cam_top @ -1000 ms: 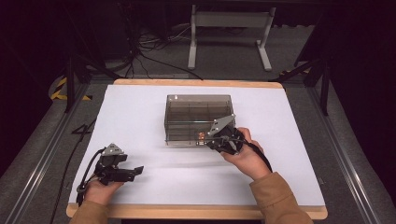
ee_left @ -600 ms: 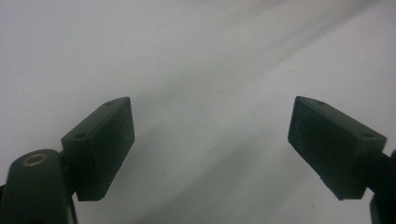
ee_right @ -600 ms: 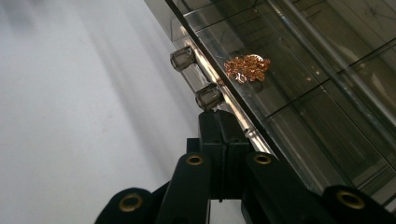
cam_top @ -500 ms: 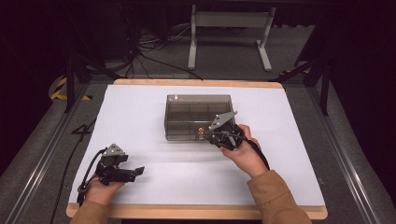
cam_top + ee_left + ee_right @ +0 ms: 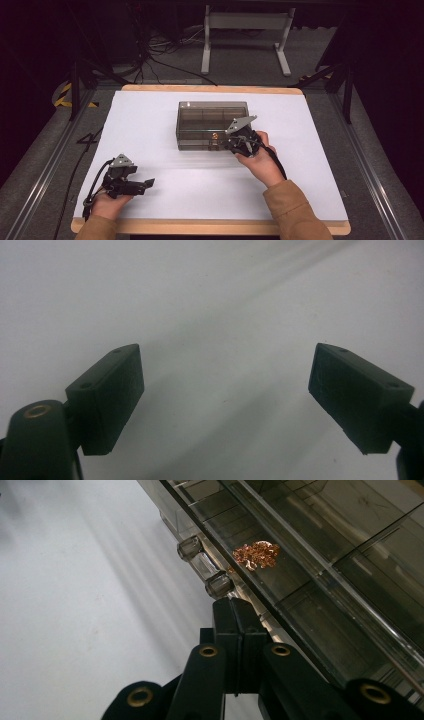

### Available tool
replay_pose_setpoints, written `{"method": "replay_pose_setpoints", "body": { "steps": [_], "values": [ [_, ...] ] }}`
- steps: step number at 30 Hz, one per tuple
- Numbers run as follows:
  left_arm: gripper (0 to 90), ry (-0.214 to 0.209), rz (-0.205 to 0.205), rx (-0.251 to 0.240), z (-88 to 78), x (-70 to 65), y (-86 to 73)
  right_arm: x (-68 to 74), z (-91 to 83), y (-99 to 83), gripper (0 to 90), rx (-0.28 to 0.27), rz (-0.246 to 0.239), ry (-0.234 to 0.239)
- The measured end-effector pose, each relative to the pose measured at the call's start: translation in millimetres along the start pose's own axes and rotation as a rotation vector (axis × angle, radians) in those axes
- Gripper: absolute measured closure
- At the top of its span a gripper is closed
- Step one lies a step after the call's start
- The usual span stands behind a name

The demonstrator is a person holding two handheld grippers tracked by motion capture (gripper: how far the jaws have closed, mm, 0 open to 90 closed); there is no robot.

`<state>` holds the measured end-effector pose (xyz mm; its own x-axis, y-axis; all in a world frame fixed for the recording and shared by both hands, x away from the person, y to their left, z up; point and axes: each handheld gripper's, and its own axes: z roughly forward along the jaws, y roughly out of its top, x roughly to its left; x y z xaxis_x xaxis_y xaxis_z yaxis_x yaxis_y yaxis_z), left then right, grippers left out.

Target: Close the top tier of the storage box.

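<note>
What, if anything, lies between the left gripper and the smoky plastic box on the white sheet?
Nothing: in the high view the stretch from the left gripper to the box is bare white sheet.

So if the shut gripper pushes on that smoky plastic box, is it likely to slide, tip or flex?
The box looks low, wide and flat-bottomed, so it should probably slide on the smooth white table rather than tip. Its clear hard walls suggest stiff, light, possibly brittle plastic. The right gripper sits by the latch, which might give first.

High view looks down over the table (image 5: 150, 115); right gripper view sits close against the box (image 5: 310, 545), shared with it
</note>
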<state>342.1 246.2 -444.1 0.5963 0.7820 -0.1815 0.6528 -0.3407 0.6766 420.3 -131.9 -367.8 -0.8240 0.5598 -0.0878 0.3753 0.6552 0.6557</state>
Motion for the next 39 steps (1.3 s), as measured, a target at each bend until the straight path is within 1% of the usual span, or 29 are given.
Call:
{"method": "replay_pose_setpoints", "body": {
  "steps": [3,9,13,18,22,31,34,35,38,39],
  "values": [
    [15.2,0.001,0.001,-0.001,-0.2,0.1,0.0,-1.4,1.1,0.3,90.0,-0.010,0.003,-0.006],
    [15.2,0.001,0.002,0.000,-0.1,0.1,0.1,-6.2,4.0,0.2,90.0,-0.025,0.034,-0.014],
    [15.2,0.000,0.003,-0.002,0.3,-0.1,0.2,-7.6,5.7,0.3,90.0,-0.034,0.037,-0.020],
    [15.1,-0.003,0.003,0.001,-0.4,0.8,0.2,-10.2,8.3,-0.3,90.0,-0.058,0.062,-0.024],
    [15.1,0.000,0.001,-0.002,-0.6,0.9,0.1,-12.0,10.4,-0.9,90.0,-0.075,0.072,-0.031],
    [15.1,0.007,-0.001,-0.005,-1.1,1.0,0.2,-12.9,12.0,-2.1,90.0,-0.092,0.083,-0.025],
    [15.1,0.002,-0.001,-0.007,-0.9,1.1,0.2,-12.5,12.1,-2.2,90.0,-0.094,0.085,-0.027],
    [15.1,0.007,0.000,-0.004,-1.0,1.1,0.3,-13.0,12.0,-2.6,90.0,-0.095,0.088,-0.025],
    [15.1,0.006,0.001,-0.005,-0.9,1.3,0.5,-14.0,11.6,-3.0,90.0,-0.099,0.096,-0.015],
    [15.1,0.002,0.000,-0.004,-0.9,1.6,0.8,-13.9,11.1,-2.9,88.8,-0.098,0.096,-0.016]
  ]
}}
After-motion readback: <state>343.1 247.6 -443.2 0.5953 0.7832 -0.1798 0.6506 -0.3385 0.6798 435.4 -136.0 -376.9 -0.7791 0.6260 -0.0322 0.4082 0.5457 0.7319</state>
